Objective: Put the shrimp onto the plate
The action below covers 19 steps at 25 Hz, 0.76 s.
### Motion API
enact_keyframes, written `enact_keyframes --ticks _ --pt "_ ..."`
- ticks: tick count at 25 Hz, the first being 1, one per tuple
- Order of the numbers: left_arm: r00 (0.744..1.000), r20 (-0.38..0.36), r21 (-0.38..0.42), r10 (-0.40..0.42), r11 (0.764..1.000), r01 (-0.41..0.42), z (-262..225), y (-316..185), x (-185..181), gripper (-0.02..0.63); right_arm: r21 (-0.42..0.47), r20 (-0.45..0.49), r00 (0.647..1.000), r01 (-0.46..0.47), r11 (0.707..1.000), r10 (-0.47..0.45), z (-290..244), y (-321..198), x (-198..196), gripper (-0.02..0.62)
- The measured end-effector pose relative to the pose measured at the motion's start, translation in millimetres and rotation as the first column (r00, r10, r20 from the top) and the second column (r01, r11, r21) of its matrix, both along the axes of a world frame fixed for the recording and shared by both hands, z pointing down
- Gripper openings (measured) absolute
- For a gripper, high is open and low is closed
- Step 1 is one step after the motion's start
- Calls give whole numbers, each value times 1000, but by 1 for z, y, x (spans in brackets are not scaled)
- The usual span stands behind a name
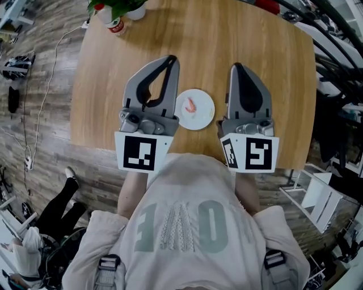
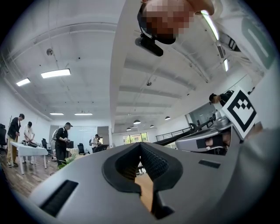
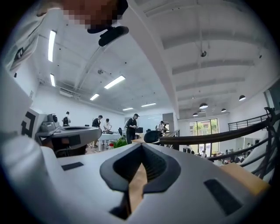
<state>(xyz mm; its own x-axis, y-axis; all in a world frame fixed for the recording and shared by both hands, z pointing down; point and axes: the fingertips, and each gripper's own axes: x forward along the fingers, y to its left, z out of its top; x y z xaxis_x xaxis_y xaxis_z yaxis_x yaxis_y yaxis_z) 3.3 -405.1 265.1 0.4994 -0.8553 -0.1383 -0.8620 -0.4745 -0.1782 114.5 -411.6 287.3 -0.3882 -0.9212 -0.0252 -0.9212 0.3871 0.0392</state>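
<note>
A small pink shrimp (image 1: pixel 191 104) lies on a round white plate (image 1: pixel 203 116) near the front middle of the wooden table (image 1: pixel 249 39). My left gripper (image 1: pixel 170 59) is held just left of the plate, its jaws shut with nothing between them. My right gripper (image 1: pixel 236 67) is just right of the plate, also shut and empty. Both point away from me and upward. In the left gripper view the left gripper (image 2: pixel 140 145) shows closed tips against the ceiling. The right gripper view shows the right gripper (image 3: pixel 141 146) the same way. Neither gripper view shows the plate or shrimp.
A potted green plant (image 1: pixel 116 7) and a small red-labelled container (image 1: pixel 117 26) stand at the table's far left corner. A white cable (image 1: pixel 42 107) runs over the wooden floor on the left. Several people (image 2: pixel 61 142) stand in the room beyond.
</note>
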Motion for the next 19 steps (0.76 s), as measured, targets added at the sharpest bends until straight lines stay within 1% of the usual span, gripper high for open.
enact_keyframes --ticks 7,19 --pt "1000 -5 4 6 1000 -6 -1 0 3 9 -5 -14 1000 0 1000 0 4 3 1 19" --pt "1000 15 9 -1 1000 1 -1 3 2 9 -29 -42 999 -11 1000 10 9 5 9 18"
